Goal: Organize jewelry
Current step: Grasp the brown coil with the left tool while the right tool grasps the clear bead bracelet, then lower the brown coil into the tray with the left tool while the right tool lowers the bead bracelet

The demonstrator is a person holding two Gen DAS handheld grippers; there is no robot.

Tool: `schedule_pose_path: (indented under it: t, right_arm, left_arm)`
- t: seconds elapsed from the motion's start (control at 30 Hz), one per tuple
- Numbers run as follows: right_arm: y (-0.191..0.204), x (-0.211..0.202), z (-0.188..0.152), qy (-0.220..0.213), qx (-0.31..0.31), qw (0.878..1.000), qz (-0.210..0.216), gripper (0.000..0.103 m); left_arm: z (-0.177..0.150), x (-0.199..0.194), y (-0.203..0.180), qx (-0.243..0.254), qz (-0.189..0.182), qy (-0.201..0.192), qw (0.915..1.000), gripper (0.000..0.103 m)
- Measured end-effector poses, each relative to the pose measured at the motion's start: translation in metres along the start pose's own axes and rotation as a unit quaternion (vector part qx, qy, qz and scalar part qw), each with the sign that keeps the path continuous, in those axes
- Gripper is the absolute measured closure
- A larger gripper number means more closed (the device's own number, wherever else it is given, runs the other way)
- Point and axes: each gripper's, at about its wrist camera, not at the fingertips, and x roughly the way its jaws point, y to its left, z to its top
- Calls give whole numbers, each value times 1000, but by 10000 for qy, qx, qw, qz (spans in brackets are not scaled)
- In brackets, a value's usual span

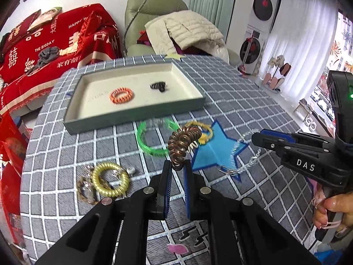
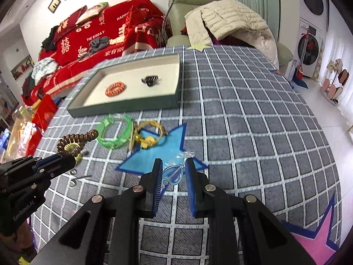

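While two pieces already lie in the tray (image 1: pixel 189 105) — an orange coil (image 1: pixel 121 95) and a dark clip (image 1: pixel 158 86) — we are carrying two more. Our left gripper (image 1: pixel 177 165) is clenched on a brown coil (image 1: pixel 183 142) that stands up from its tips, clear of the cloth (image 1: pixel 253 101). Our right gripper (image 2: pixel 174 170) pinches a clear bracelet (image 2: pixel 174 173) between its pads, just above the blue star (image 2: pixel 158 152). Left on the cloth, we judge, are a green bangle (image 1: pixel 154 139) and a yellow cord piece (image 1: pixel 203 132) just before the tray's near wall, and a yellow coil (image 1: pixel 110 182) with some small bits beside it at the left. So the job looks under half done. The tray's interior has wide bare floor right of the clip and along its near side; its low wall is the one edge to clear. Both grippers sit well apart, with open cloth between them and the tray.
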Motion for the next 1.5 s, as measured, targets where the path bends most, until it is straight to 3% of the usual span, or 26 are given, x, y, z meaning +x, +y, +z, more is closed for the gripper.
schedule_pose_path:
  t: [0.23,0.27,0.3,0.53,0.63,0.93,1.07,1.2,1.27,1.33,1.37,1.4,1.5]
  right_arm:
    - [7,-9,32,-157,46,9994,293,81]
    - [8,-9,36,-179,37,9993,329,87]
    - [11,-10,45,-217,17,9990,397,101]
    - [29,-5,96,-426,-54,9967,694,101]
    - [26,11,103,-174,124,9941,1062,101]
    - [18,77,39,1069,77,9912,782,89]
    - [17,90,22,1291,294,9875,850,87]
    - [21,90,23,1175,338,9887,867,64]
    - [27,93,25,1167,250,9900,757,64]
    - [37,93,24,1150,-35,9923,462,69]
    - [42,93,23,1134,-143,9930,283,87]
    - [44,92,20,1136,-210,9931,198,97]
    - [44,87,20,1090,-206,9937,160,97]
  left_arm:
    - [20,-10,17,-89,12,-232,9997,73]
    - [24,-11,20,-93,41,-257,9996,73]
    - [29,-11,24,-93,72,-282,9995,73]
    - [59,-8,52,-184,317,-462,9983,73]
    - [64,-7,63,-253,366,-520,9977,73]
    - [53,5,73,-351,382,-357,9980,73]
    - [50,8,72,-333,366,-314,9983,73]
    - [49,8,70,-342,344,-306,9984,73]
    - [49,8,70,-344,326,-304,9984,73]
    - [48,8,69,-334,333,-305,9984,73]
    - [48,8,70,-339,329,-304,9984,73]
    - [48,8,70,-349,323,-304,9984,73]
    - [47,6,72,-361,328,-308,9983,73]
